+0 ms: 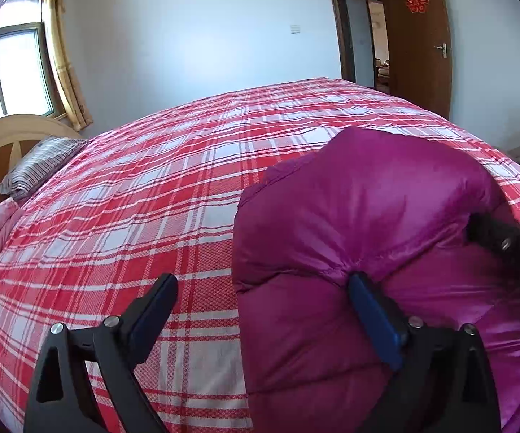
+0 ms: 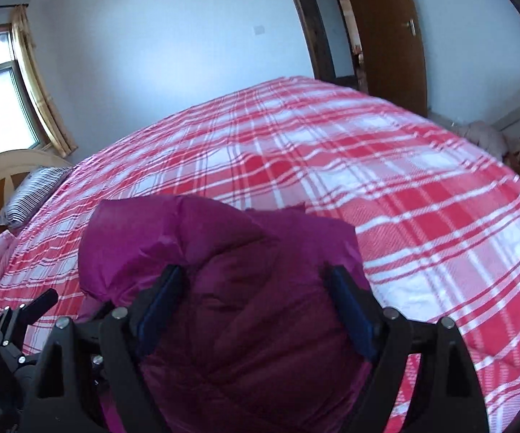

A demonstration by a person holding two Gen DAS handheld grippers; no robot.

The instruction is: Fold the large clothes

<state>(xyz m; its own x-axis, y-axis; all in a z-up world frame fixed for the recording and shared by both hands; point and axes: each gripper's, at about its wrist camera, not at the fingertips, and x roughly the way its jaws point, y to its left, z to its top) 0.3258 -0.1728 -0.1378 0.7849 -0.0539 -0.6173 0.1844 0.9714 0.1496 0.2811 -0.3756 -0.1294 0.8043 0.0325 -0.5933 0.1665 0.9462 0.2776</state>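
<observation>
Jacket: your purple padded jacket (image 1: 368, 223) lies bunched on the bed (image 1: 133, 198).
Left gripper (image 1: 263, 288): spread, beside its edge.
Right gripper (image 2: 256, 281): spread astride it, seemingly nearer, ungrasped.

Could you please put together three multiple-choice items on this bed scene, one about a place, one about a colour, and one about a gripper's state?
1. Where does the striped pillow lie?
A. By the headboard
B. By the door
C. On the jacket

2. What colour is the puffy jacket?
A. Green
B. Magenta
C. Grey

3. How does the left gripper stand?
A. Shut on the pillow
B. Out of view
C. Open

Answers: 1 A, it sits at the bed's head end beside the wood; 2 B, its shiny fabric is purple-pink; 3 C, its fingers are spread wide, one over the plaid sheet.
</observation>
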